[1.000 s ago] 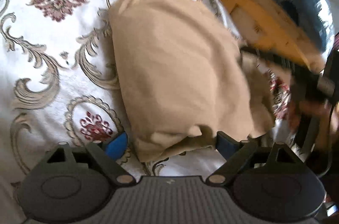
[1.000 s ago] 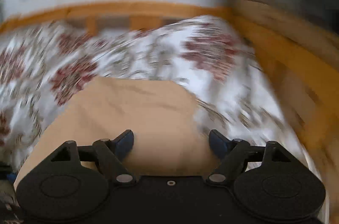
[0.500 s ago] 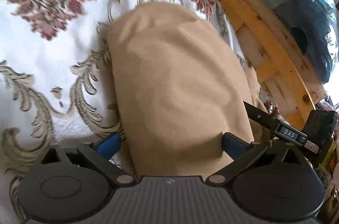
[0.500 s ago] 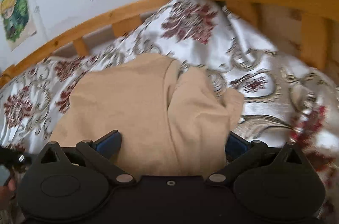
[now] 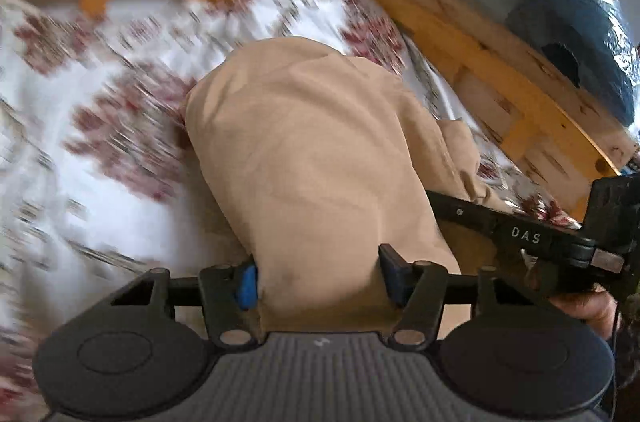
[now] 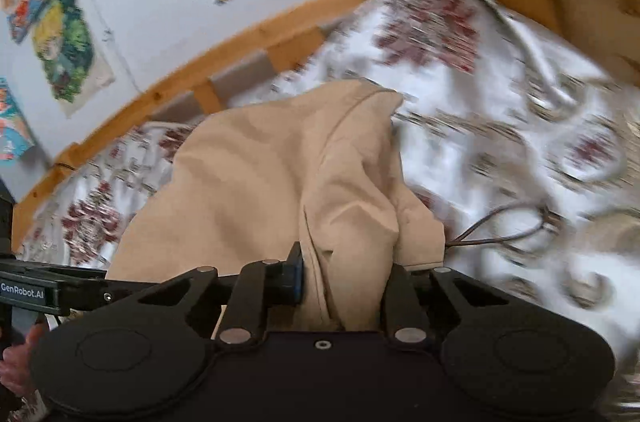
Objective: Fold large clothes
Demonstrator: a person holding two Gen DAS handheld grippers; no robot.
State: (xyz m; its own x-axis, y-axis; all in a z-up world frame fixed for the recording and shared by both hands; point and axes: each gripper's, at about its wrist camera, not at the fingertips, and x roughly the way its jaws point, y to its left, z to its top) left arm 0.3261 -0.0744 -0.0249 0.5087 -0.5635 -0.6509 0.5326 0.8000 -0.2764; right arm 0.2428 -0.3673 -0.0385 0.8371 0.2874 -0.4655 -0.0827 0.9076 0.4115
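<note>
The tan garment [image 5: 320,158] lies bunched on the patterned bedspread [image 5: 80,158] inside the wooden bed frame [image 5: 480,54]; the left gripper [image 5: 318,276] and right gripper [image 6: 344,282], jaws just closed, both clamp its near edge

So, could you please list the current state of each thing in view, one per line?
Beige garment: partly folded, bunched, near end pinched by both grippers.
Left gripper: jaws just closed in, pressing on the garment.
Right gripper: jaws just closed in, clamped on a gathered fold.
Patterned bedspread: spread over the bed, under the garment.
Brown cord: lying loose on the bedspread.
</note>
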